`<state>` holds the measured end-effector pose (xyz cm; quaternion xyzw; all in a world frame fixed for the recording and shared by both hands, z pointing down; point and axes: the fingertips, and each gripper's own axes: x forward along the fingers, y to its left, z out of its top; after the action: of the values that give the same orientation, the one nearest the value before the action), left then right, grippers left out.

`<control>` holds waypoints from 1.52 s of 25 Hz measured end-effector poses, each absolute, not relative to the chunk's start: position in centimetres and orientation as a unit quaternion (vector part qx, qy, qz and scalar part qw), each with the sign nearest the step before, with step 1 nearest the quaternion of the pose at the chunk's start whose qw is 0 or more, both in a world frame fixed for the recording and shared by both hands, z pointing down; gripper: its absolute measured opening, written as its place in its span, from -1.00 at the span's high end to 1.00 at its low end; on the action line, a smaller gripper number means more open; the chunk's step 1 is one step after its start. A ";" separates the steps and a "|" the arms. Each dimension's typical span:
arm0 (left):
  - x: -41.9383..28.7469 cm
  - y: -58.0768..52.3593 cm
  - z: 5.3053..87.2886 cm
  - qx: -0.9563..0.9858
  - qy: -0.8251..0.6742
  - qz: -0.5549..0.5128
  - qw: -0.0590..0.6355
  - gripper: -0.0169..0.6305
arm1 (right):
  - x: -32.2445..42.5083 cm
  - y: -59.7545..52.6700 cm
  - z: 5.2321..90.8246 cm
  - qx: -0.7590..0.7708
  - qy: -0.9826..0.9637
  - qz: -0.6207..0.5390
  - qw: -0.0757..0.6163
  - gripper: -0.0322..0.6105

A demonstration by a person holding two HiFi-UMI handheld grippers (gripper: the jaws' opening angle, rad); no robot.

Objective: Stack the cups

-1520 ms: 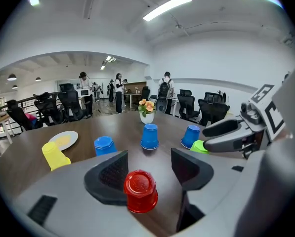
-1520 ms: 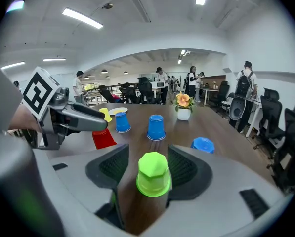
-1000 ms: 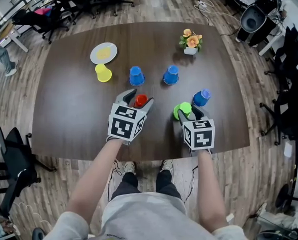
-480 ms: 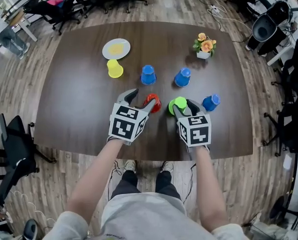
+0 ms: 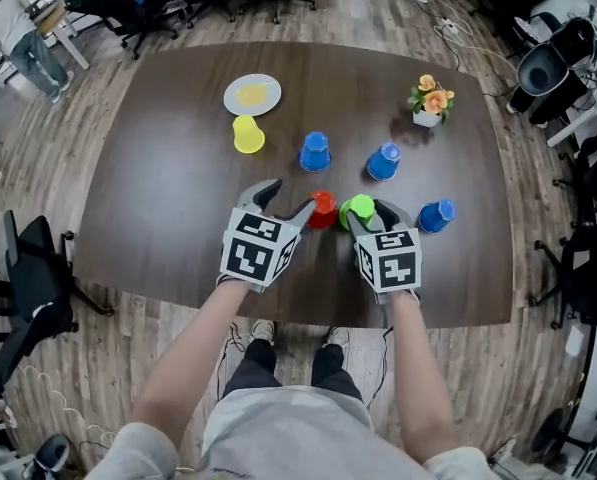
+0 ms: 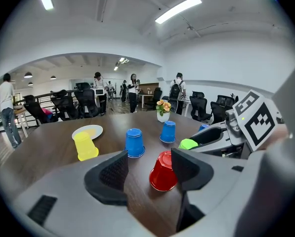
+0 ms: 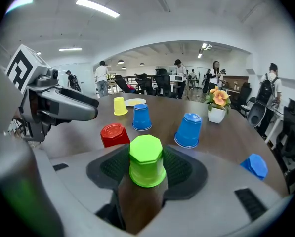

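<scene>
An upside-down green cup (image 7: 146, 168) sits between the pads of my right gripper (image 7: 148, 157), which is shut on it. In the head view the green cup (image 5: 359, 209) is right beside an upside-down red cup (image 5: 323, 209). My left gripper (image 5: 285, 200) is open, its jaws wide apart. The red cup (image 6: 163, 173) stands on the table close to the right jaw, far from the left one. Two blue cups (image 5: 315, 152) (image 5: 383, 162) and a yellow cup (image 5: 247, 135) stand upside-down farther back. A third blue cup (image 5: 436, 215) lies tilted at the right.
A white plate (image 5: 252, 94) lies behind the yellow cup. A small flower pot (image 5: 429, 101) stands at the back right. The dark table's (image 5: 158, 228) front edge runs just under both grippers. Office chairs and people are around the room.
My right gripper has carried the green cup leftwards, away from the tilted blue cup and up beside the red cup. The red cup now sits at the left gripper's right jaw tip.
</scene>
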<state>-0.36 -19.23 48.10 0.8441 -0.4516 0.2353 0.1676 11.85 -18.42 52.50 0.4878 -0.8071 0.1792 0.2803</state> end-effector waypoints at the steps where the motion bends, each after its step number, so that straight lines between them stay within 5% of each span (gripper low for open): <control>1: -0.5 -19.3 48.1 0.844 -0.452 0.235 0.168 0.10 | 11.8 -18.5 52.6 0.487 -0.807 0.179 0.282 0.22; 20: -2.5 -20.7 46.9 0.838 -0.469 0.222 0.168 0.10 | 9.9 -19.8 48.9 0.494 -0.819 0.168 0.238 0.22; 38: -11.4 -28.8 46.5 0.811 -0.517 0.210 0.177 0.02 | 1.0 -23.9 44.1 0.447 -0.860 0.162 0.183 0.22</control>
<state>-11.39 -28.76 46.55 0.8107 -0.5169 0.2103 0.1770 1.00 -23.92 44.05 0.4470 -0.8605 0.1624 0.1829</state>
